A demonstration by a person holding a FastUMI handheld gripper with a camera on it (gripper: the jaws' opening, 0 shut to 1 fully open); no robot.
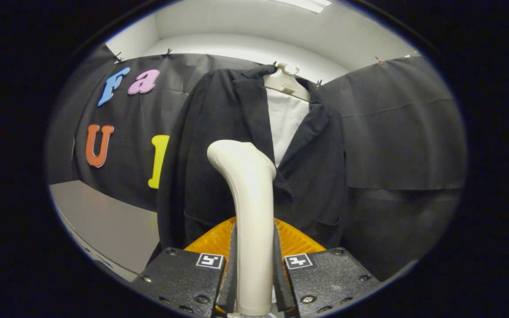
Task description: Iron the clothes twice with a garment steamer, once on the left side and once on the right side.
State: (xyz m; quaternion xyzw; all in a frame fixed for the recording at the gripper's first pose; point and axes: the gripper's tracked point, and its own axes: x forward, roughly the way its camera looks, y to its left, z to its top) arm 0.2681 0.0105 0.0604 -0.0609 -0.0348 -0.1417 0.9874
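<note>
**Steamer in the grip, jacket dead ahead**

The gripper [254, 269] has its two fingers [231, 269] closed tight on the garment steamer [250, 212], one on each side of the pale handle, both pressing against it. The handle rises straight up from between the fingers and bends at its top toward the left, its rounded end sitting in front of the clothing. Just behind the fingers and low around the handle lies a ribbed orange piece [212, 240], spreading out to both sides; what it belongs to I cannot tell.

Beyond the steamer hangs the dark jacket [219, 145], open at the front on a white hanger [286, 81], with a white panel [286, 126] showing between its lapels. The steamer's bent top overlaps the jacket's left front in this view; whether it touches the cloth I cannot tell. Behind the jacket stretches the black booth wall [396, 128], pinned along its top edge, with a pale floor [104, 221] off to the left.
</note>
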